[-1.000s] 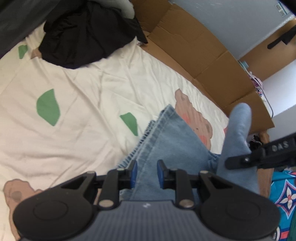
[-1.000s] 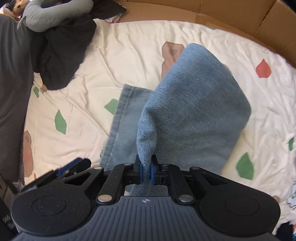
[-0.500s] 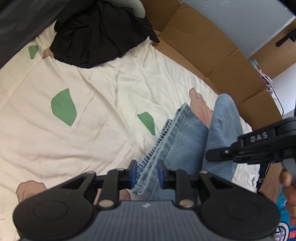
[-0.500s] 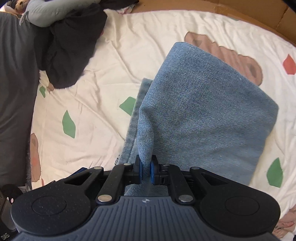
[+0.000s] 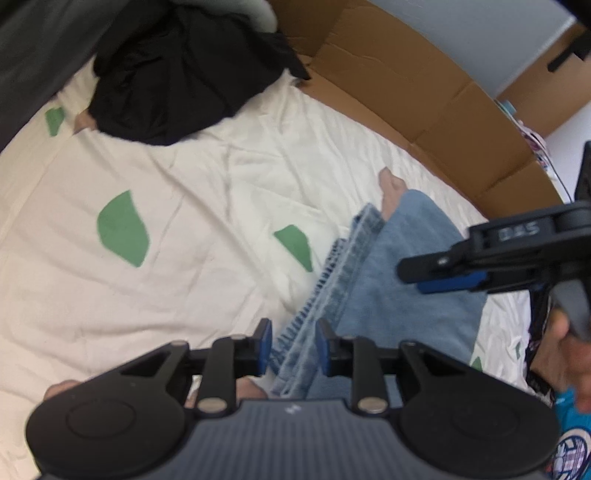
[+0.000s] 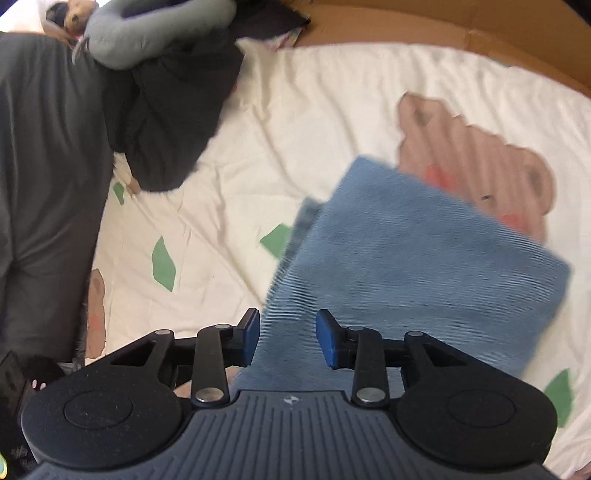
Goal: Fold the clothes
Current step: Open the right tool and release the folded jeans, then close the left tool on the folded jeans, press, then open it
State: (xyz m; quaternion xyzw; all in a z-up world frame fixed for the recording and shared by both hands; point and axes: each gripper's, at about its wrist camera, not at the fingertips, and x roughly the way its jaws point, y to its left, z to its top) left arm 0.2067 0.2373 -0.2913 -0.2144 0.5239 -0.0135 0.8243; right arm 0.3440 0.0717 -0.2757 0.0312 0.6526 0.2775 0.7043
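Jaws apart; jeans on bedsheet.

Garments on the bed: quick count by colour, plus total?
Blue: 1, the folded denim jeans
Black: 1, the crumpled black garment
Light grey: 1, the grey garment on top of the black one
Total: 3
The dark grey cloth along the bed's edge is left out; I can't tell if it is clothing.

The folded jeans lie on the bedsheet, near and to the right. A heap of dark clothes sits far left on it. Cardboard stands behind the sheet's far edge.
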